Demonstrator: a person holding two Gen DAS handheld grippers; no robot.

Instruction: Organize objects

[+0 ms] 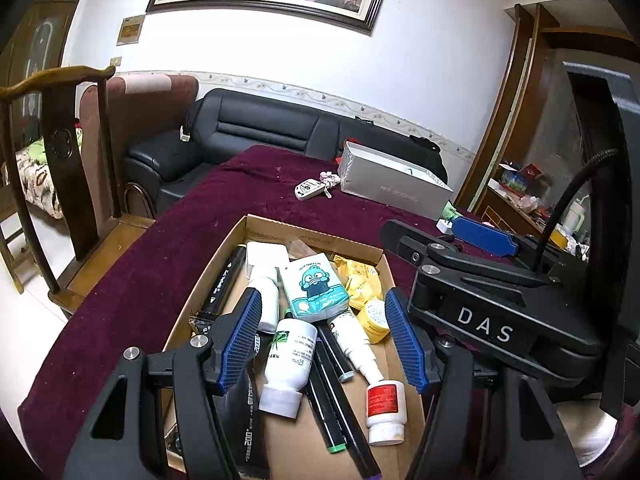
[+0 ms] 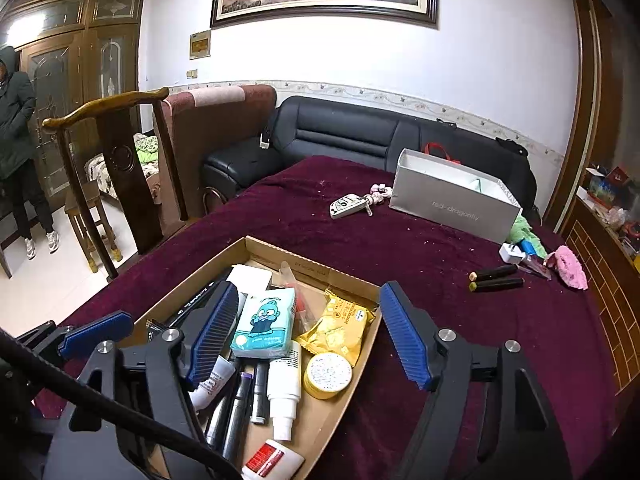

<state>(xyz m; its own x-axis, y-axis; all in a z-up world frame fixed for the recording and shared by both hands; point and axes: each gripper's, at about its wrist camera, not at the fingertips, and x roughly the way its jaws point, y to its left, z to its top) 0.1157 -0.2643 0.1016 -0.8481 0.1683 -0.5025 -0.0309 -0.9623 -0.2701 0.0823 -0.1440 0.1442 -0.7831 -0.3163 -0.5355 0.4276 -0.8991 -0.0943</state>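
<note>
A shallow cardboard box (image 1: 308,233) (image 2: 308,258) on the maroon cloth holds a teal tissue pack (image 1: 314,290) (image 2: 266,322), a yellow snack packet (image 2: 340,326), a yellow round tin (image 2: 327,374), a white spray bottle (image 2: 284,384), white pill bottles (image 1: 286,364) and several black markers (image 1: 224,280). My left gripper (image 1: 322,342) hovers open over the box with nothing between its blue pads. My right gripper (image 2: 308,334) is open too, above the box's right half, also empty. Two dark markers (image 2: 496,278) lie loose on the cloth to the right.
A silver shoebox (image 2: 452,204) and a car key (image 2: 348,205) lie further back. A white charger (image 2: 512,254) and a pink cloth (image 2: 568,266) sit near the right edge. A wooden chair (image 2: 120,152) and black sofa (image 2: 352,132) border the table. A person (image 2: 16,140) stands far left.
</note>
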